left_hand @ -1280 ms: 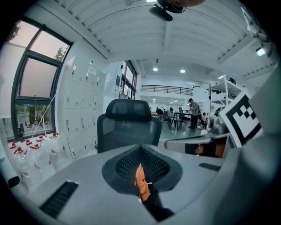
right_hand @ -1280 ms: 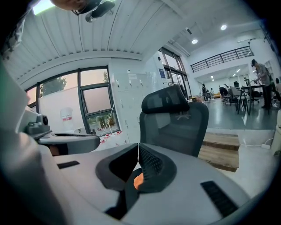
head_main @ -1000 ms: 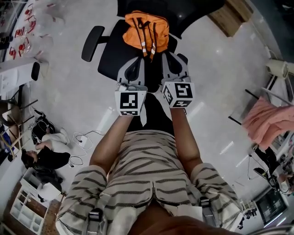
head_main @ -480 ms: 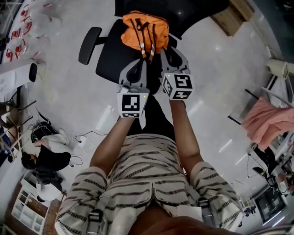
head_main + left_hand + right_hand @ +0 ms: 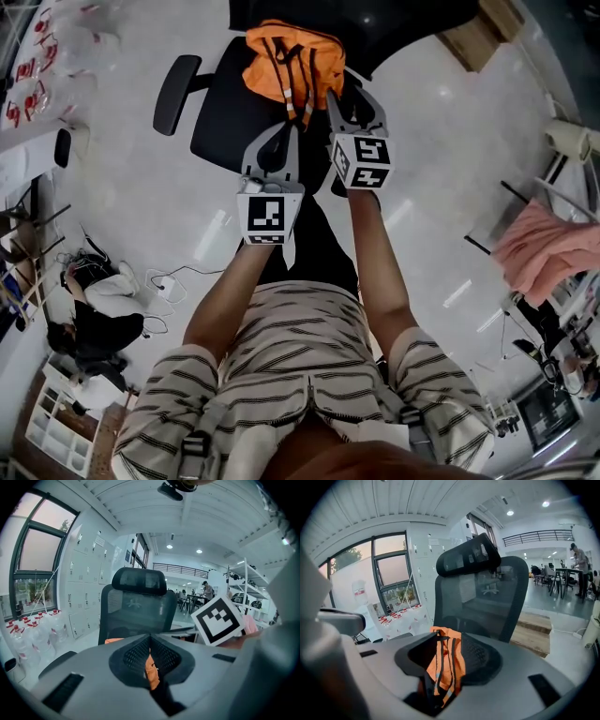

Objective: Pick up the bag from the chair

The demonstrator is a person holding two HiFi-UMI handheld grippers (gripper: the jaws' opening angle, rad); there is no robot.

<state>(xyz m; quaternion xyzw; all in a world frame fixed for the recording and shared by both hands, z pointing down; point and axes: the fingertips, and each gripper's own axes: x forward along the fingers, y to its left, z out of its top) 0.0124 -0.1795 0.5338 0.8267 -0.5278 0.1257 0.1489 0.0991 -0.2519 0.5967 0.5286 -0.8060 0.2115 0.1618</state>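
1. Position: the orange backpack (image 5: 286,56) lies on the seat of the black office chair (image 5: 220,117), close to the backrest, with its straps on top.
2. Right claw (image 5: 345,97): at the backpack's 5 o'clock. Its jaws have just been opening and stand moderately wide. The straps line up between them, but the pads are not on anything.
3. Left claw (image 5: 279,139): at the backpack's 6 o'clock, short of it. The jaws are drawn together to a slit and it is empty.
4. Hazard, partial grip: if the right claw closes on a single strap, the backpack will likely hang lopsided, swing, or slip out.
5. Hazard, closed left claw: if it arrives with the jaws together, it would push the soft fabric toward 12 o'clock instead of gripping it.
6. Hazard, chair motion: pressing on the seat may swivel or shift the chair and spoil the alignment.
7. Hazard, snagging: on the lift, a loose strap could catch on the armrest (image 5: 169,94) at 9 o'clock.
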